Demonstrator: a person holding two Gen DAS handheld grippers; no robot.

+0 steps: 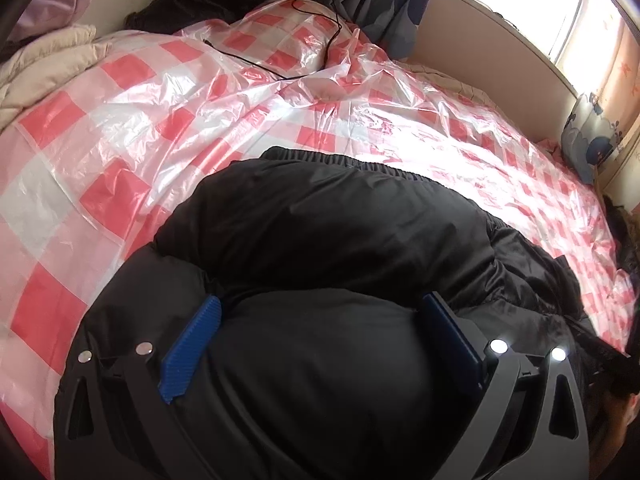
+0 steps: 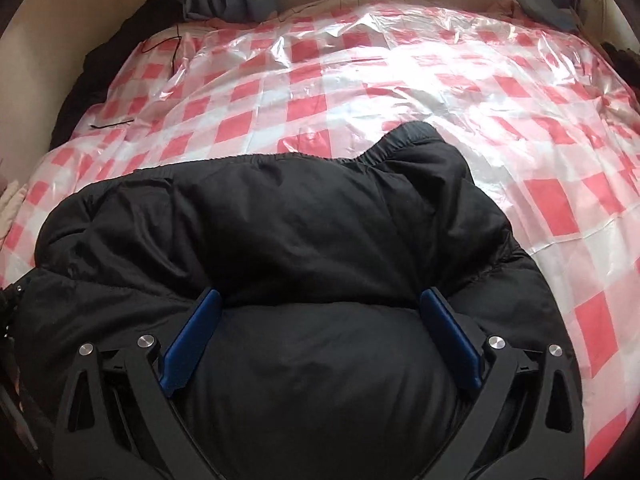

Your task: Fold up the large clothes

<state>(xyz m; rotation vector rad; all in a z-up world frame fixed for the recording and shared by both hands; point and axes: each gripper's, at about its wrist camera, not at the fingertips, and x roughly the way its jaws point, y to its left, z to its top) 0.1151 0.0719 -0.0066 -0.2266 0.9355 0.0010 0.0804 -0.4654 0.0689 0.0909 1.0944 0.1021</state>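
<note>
While both grippers, left gripper and right gripper, press wide-open jaws onto the puffy black jacket on the bed, flattening seems underway; next, closing on an edge to fold.

Red-white check plastic sheet w/ black cable on it; patterned pillow — far edge.

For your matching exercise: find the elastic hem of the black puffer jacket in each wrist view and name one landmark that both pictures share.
Left wrist view: the elastic hem arcs across the jacket's far edge, just above centre.
Right wrist view: the elastic hem runs along the far edge, rising to a hump right of centre.
Shared landmark: the thin black cable on the red-checked plastic sheet, upper left.
</note>
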